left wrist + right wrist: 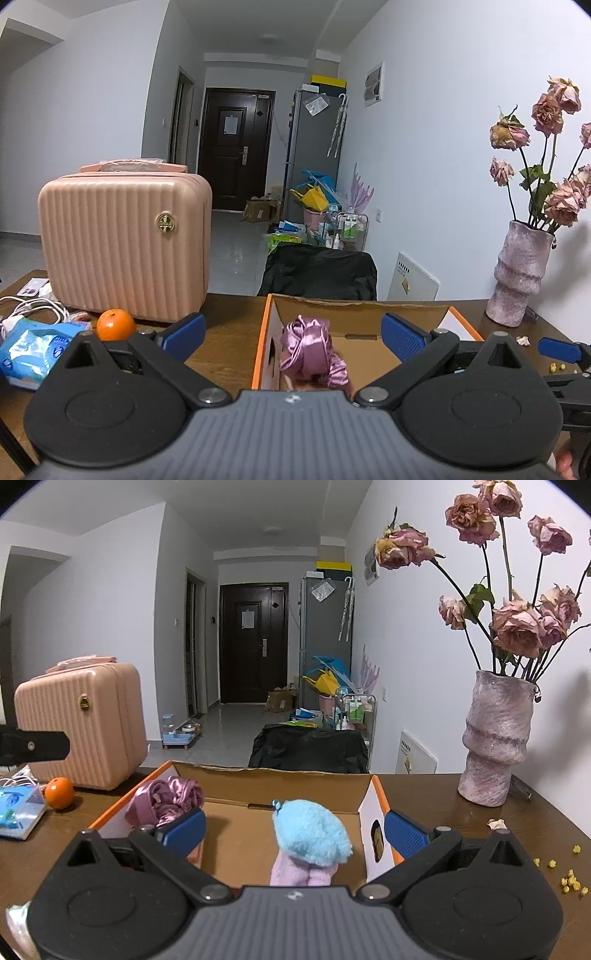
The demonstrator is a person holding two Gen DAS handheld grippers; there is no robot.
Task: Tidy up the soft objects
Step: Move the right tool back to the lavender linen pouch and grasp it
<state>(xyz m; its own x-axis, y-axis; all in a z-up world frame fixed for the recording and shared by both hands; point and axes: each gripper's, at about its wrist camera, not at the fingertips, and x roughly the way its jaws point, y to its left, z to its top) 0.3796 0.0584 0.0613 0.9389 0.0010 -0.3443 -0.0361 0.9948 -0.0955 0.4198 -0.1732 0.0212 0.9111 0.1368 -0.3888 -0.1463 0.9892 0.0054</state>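
No legible text in either view | gold round emblem on pink suitcase [165, 222]: design unreadable | white board [412, 279] against wall: print too small | paper on dark door [231, 123]: unreadable

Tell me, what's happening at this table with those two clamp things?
A person is sorting soft things into a cardboard box with two handheld grippers. A pink satin scrunchie and a fluffy blue plush already lie inside. Both the left gripper and right gripper hover open over the box, holding nothing.
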